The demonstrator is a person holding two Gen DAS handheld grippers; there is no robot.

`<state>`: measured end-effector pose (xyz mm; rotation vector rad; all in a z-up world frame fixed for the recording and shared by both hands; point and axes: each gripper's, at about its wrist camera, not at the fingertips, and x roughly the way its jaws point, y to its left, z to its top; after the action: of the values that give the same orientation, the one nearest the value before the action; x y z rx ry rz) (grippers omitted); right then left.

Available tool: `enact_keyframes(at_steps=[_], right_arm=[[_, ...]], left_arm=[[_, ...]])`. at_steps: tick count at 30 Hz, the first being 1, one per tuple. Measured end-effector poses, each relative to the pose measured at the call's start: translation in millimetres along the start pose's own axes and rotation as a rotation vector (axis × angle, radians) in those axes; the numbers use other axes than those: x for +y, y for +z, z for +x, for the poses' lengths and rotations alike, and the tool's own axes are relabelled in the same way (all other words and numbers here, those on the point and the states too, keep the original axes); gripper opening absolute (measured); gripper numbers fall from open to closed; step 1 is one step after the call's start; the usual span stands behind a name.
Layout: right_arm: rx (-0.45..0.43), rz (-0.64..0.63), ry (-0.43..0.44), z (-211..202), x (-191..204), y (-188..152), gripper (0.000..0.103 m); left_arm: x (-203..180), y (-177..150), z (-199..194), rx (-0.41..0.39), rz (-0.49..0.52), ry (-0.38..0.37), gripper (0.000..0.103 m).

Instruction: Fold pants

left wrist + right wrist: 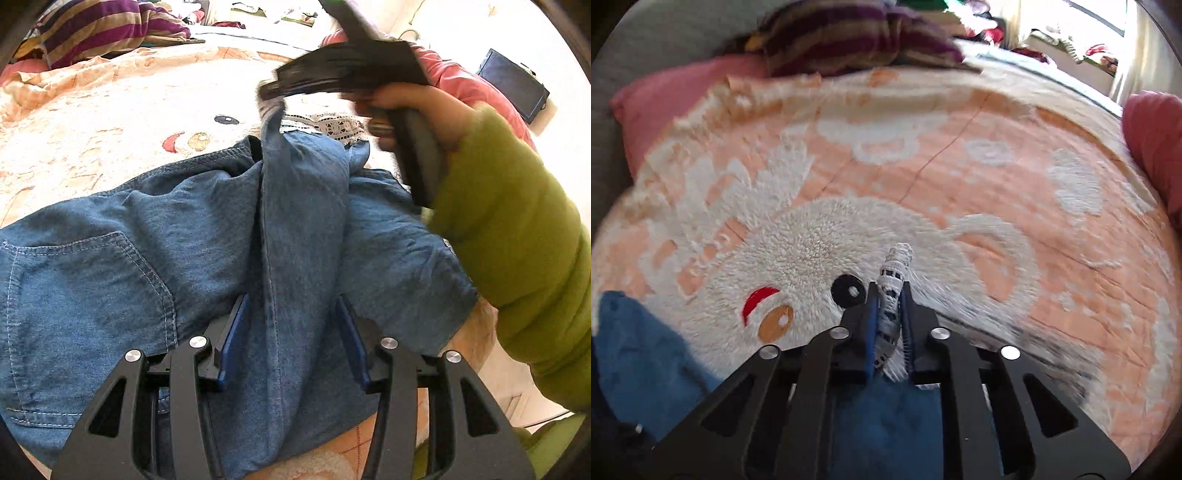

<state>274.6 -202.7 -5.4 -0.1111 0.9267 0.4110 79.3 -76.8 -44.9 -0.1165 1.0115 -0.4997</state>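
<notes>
Blue denim pants lie crumpled on a peach and white blanket, a back pocket at the left. My left gripper is open, its fingers straddling a raised ridge of denim. My right gripper is shut on the white lace hem of a pant leg; in the left wrist view it lifts that leg up above the blanket, with more lace trim lying behind. Denim hangs below the right fingers.
A striped purple and tan cloth and a pink pillow lie at the bed's far side. A pink cushion sits at the right edge. A dark flat object lies on the pale floor beyond.
</notes>
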Motion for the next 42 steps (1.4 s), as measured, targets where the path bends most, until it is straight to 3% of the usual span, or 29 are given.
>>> enact_keyframes(at_steps=[3,11,13,15,19,29,35,39,42], right_arm=[[-0.053,0.051,0.025,-35.6,-19.5,-14.1,0.006],[-0.15,0.177,0.03,-123.3,-64.4,-63.6,0.006],[-0.17,0.195,0.023,-144.7,-70.1,-77.9,0.006],[-0.184,0.208,0.022,-162.7,-72.8,-90.6,0.006],[-0.176,0.221,0.007,-190.7,-70.8,-127.8,0.006],[-0.027,0.359,0.029,-188.3,-65.3,-218.0,0.006],[0.025,0.378,0.046,-177.1,-66.1,-235.5,0.008],[0.016,0.41,0.063,-174.9,-72.3,-238.3,0.016],[-0.001,0.428,0.059,-176.4,-79.1,-239.6,0.016]], left_arm=[[2.1,-1.6,-5.4,-0.017,-0.016,-0.012,0.059],[6.5,5.9,-13.4,-0.038,0.029,0.036,0.055],[1.8,5.7,-15.0,-0.036,0.052,0.028,0.025],[-3.7,5.5,-18.1,-0.04,0.092,0.044,0.007],[-2.3,2.2,-33.6,-0.065,0.116,0.042,0.004],[3.9,-22.0,-38.9,-0.042,0.135,0.032,0.004],[-11.3,-28.8,-39.2,-0.048,0.203,0.053,0.004],[-21.4,-29.3,-30.3,-0.031,0.247,0.076,0.004],[-21.9,-29.6,-20.8,-0.011,0.253,0.09,0.003]])
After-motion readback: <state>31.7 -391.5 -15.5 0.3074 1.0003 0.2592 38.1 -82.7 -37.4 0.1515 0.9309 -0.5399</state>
